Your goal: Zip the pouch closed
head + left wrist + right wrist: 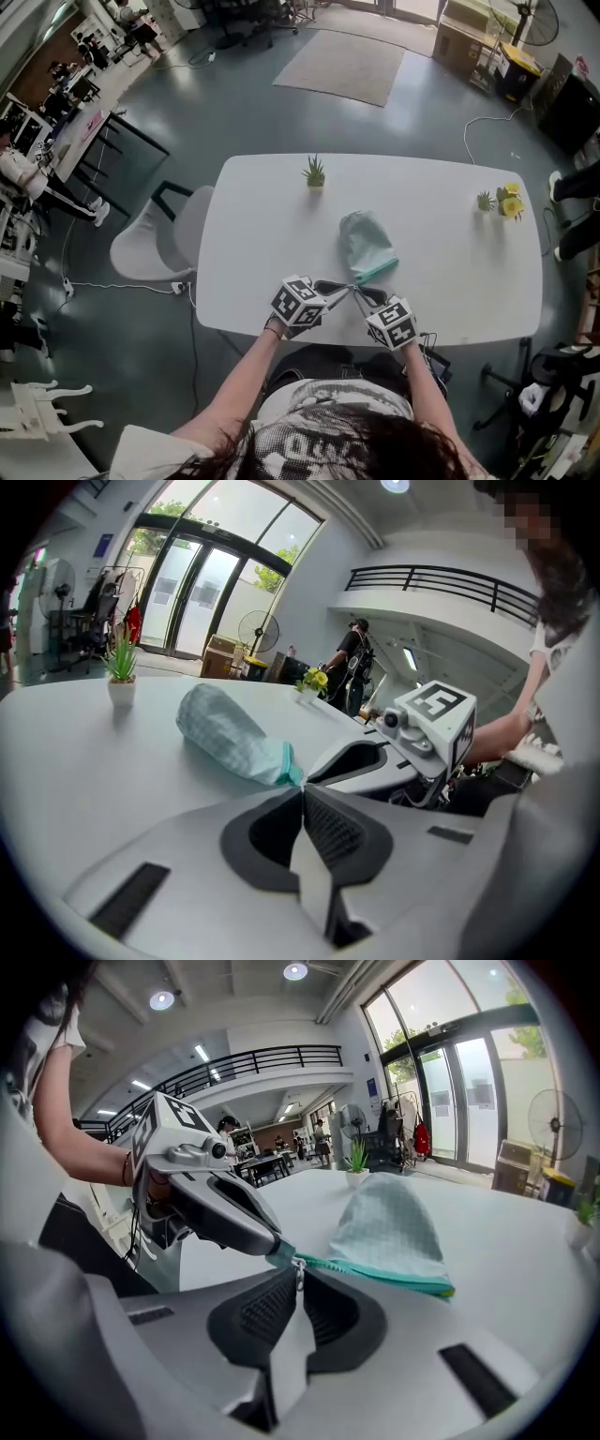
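Pouch [367, 242] lies just ahead, left gripper [302, 787] pinching its corner [289, 764], right gripper [298, 1277] clamping zipper pull [298, 1262].

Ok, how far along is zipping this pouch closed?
Done: both grips look set. In hand: the left gripper is shut on the near corner of the pouch, the right gripper on the zipper pull. Left: the pull sits at that near end, so the whole teal zipper seems not yet run.

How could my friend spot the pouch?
Look at the white table. Near its middle, apart from the small potted plants, lies the pouch. It is the only soft thing there: pale green cloth with a teal zip.
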{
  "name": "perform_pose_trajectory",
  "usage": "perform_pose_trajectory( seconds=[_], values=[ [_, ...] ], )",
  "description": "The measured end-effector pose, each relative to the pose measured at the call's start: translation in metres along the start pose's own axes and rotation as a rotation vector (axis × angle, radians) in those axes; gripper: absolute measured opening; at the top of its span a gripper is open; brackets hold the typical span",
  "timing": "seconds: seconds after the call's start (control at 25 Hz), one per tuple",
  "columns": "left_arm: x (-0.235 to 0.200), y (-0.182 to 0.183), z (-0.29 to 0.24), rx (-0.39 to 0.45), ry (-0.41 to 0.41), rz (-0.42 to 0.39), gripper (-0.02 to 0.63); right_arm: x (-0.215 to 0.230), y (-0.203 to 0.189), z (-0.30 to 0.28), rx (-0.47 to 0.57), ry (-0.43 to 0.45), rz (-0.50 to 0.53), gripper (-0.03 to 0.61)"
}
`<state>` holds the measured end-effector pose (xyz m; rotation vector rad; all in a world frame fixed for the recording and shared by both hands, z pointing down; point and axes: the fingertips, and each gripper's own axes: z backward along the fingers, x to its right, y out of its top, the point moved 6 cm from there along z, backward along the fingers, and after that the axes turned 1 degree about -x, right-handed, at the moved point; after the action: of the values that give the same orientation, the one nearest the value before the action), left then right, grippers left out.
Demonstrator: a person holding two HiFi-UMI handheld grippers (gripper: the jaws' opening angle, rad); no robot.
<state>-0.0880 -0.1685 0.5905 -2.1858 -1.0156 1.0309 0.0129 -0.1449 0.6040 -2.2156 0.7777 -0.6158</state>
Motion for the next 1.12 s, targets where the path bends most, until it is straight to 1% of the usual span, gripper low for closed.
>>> perform_pose_trajectory(
  seconds=[0.08, 0.24, 0.4, 0.6, 0.72, 1.12],
  values=[
    [-0.002, 0.000, -0.001, -0.001, 0.017, -0.002, 0.015, 0.001, -0.001, 0.000, -0.004, -0.003, 0.004, 0.018],
    [-0.001, -0.001, -0.004, 0.001, 0.025, -0.007, 0.014, 0.005, -0.003, 0.001, -0.013, -0.004, -0.005, 0.014],
    [-0.002, -0.003, -0.004, -0.009, 0.041, -0.033, 0.014, 0.012, -0.004, 0.001, -0.035, -0.022, -0.012, 0.009],
    [-0.005, -0.004, -0.002, -0.019, 0.042, -0.039, 0.014, 0.021, -0.005, 0.001, -0.037, -0.033, -0.017, 0.009],
    [-0.007, -0.005, -0.004, -0.023, 0.052, -0.049, 0.014, 0.024, -0.008, -0.001, -0.059, -0.035, -0.012, 0.009],
    [-0.025, -0.009, 0.006, -0.027, 0.088, -0.045, 0.014, 0.060, -0.010, 0.002, -0.108, -0.108, -0.010, 0.006]
  ],
)
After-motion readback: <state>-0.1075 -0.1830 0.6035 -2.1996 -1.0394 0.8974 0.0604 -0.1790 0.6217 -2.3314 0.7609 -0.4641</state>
